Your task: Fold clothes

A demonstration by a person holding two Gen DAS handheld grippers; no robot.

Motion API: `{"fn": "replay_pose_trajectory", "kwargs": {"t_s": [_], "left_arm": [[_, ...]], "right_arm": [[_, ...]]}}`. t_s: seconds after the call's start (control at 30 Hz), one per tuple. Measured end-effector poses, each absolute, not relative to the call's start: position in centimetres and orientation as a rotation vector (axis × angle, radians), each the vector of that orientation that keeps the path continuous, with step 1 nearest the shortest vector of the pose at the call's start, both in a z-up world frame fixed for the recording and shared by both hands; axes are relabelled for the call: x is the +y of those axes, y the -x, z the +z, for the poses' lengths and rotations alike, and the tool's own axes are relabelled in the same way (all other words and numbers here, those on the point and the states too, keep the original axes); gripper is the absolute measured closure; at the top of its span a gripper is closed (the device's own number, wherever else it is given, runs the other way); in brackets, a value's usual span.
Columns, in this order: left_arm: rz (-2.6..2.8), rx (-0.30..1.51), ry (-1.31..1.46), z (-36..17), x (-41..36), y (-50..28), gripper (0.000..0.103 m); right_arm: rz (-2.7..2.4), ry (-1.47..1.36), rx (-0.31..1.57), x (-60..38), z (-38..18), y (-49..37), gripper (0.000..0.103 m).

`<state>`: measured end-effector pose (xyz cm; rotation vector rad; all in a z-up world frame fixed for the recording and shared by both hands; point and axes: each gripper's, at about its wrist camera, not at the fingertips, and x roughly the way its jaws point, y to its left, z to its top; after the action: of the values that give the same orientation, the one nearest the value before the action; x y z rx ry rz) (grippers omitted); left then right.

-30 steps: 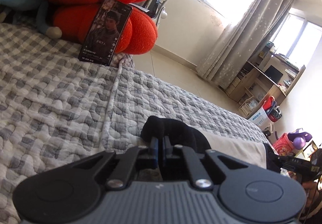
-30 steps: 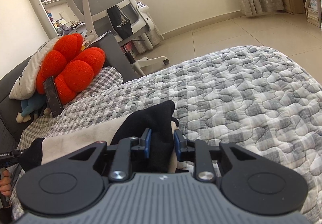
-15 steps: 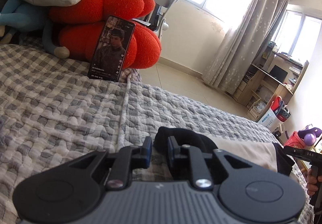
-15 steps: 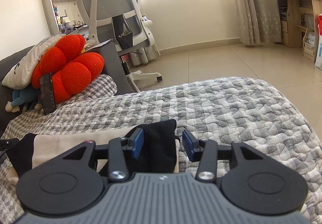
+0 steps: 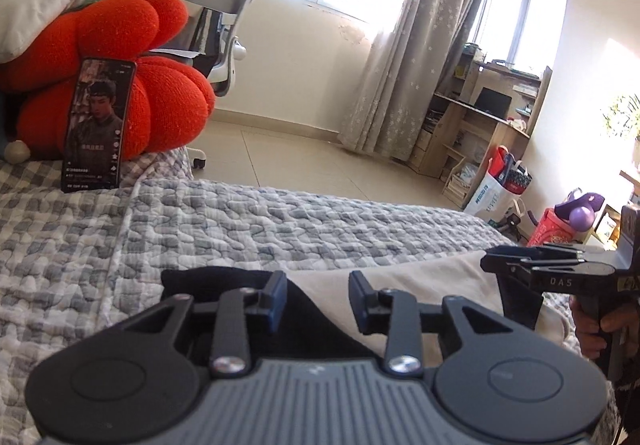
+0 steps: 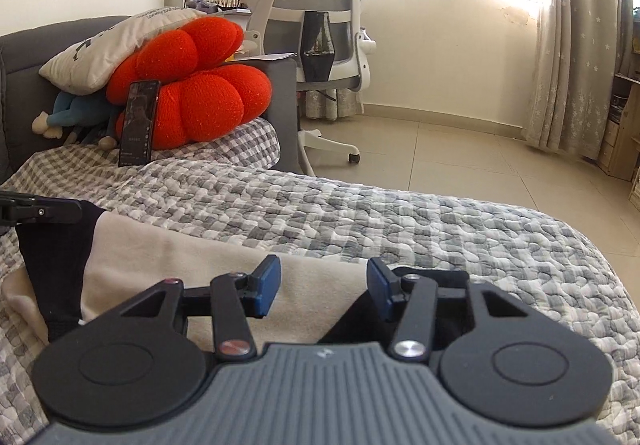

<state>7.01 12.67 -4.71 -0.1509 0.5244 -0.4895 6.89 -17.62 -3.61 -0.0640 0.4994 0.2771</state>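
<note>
Both ends are let go — your left gripper (image 5: 318,301) is opening, your right gripper (image 6: 323,287) parted, empty — so the garment (image 6: 192,245) settles flat on the bed (image 6: 400,213).

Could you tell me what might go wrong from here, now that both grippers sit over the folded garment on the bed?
1. The left gripper is opening with the garment's black sleeve loose between its pads, so a pad might snag the cloth and undo the fold.
2. The right gripper stands open just above the cream-and-black garment; dragging across it could wrinkle it.
3. The phone only leans on the red cushion; tugging the quilt might topple it.
</note>
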Motion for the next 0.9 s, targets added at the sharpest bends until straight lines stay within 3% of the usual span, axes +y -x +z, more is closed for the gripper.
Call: {"fn": "replay_pose_trajectory", "kwargs": {"t_s": [0.17,0.67,0.9], "left_arm": [[-0.486,0.552,0.039,-6.4,12.5,-6.7,0.064],[-0.500,0.599,0.045,-6.1,14.9,-3.1,0.065],[-0.462,0.572,0.097,-3.9,16.2,-1.4,0.058]], "right_arm": [[0.280,0.134,0.512,-17.1,-5.0,-6.8,0.047],[0.224,0.126,0.532,-20.2,-5.2,-3.6,0.044],[0.201,0.100,0.519,-20.9,-4.2,-2.2,0.044]]}}
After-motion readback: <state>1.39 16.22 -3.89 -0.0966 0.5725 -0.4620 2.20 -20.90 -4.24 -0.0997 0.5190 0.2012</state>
